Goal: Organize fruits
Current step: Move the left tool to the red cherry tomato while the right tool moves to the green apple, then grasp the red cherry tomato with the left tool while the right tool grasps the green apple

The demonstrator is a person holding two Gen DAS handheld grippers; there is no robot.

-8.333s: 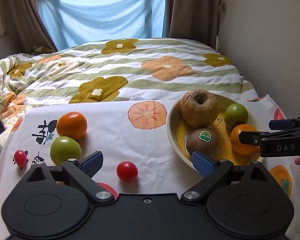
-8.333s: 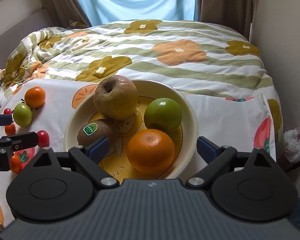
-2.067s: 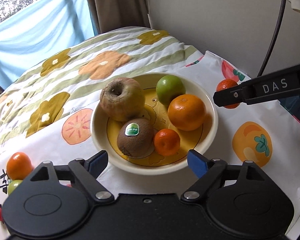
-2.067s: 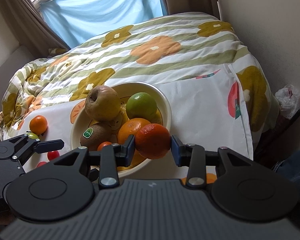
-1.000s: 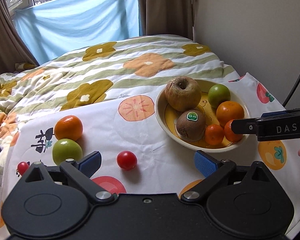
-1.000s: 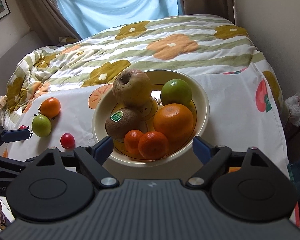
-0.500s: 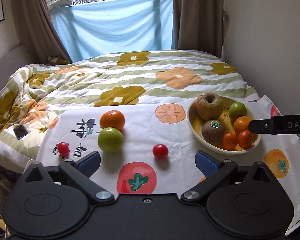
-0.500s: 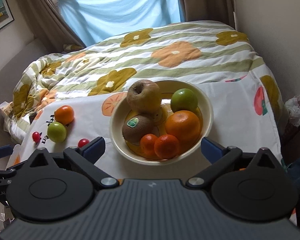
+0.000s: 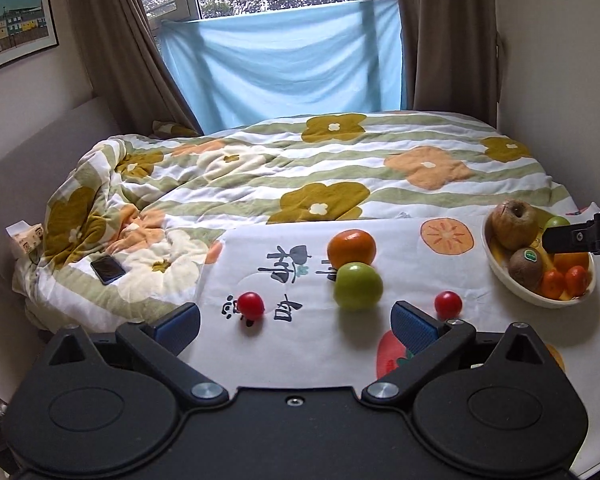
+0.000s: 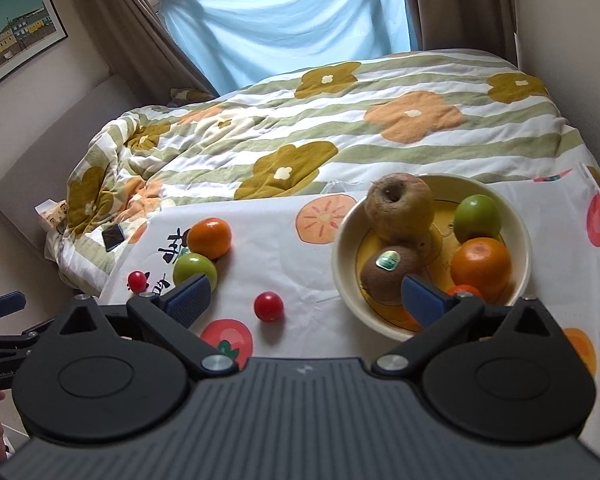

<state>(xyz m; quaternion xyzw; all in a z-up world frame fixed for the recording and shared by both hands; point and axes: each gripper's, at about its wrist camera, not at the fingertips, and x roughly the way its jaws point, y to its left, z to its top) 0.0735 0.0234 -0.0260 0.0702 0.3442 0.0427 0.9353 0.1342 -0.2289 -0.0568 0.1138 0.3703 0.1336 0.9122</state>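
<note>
From the left wrist camera I see my left gripper (image 9: 296, 322) with its fingers (image 9: 178, 326) spread wide and nothing between them, held above the near edge of the tabletop (image 9: 404, 272), which carries a white cloth printed with fruit. Ahead of it on the cloth lie four loose fruits: a small red tomato (image 9: 251, 306) at the near left, a green apple (image 9: 357, 286) in the middle, an orange (image 9: 351, 248) touching the apple on its far side, and a second red tomato (image 9: 448, 304) to the right, just beyond my right-hand finger pad. The cream bowl (image 9: 516, 286) sits at the far right of this view, holding a wrinkled brown apple (image 9: 515, 224), a kiwi (image 9: 526, 266) with a green sticker, a green fruit, a large orange and two small mandarins (image 9: 553, 283). My right gripper (image 10: 306, 298) is likewise wide open and empty; in its own view it hangs over the near side of the tabletop, its left finger in front of the green apple (image 10: 194, 266) and its right finger over the near rim of the bowl (image 10: 380, 320). The second tomato (image 10: 268, 306) lies on the cloth between those fingers. Beyond the tabletop is a bed with a flowered quilt (image 9: 340, 168), and a dark phone (image 9: 108, 269) lies on the quilt at the left.
</note>
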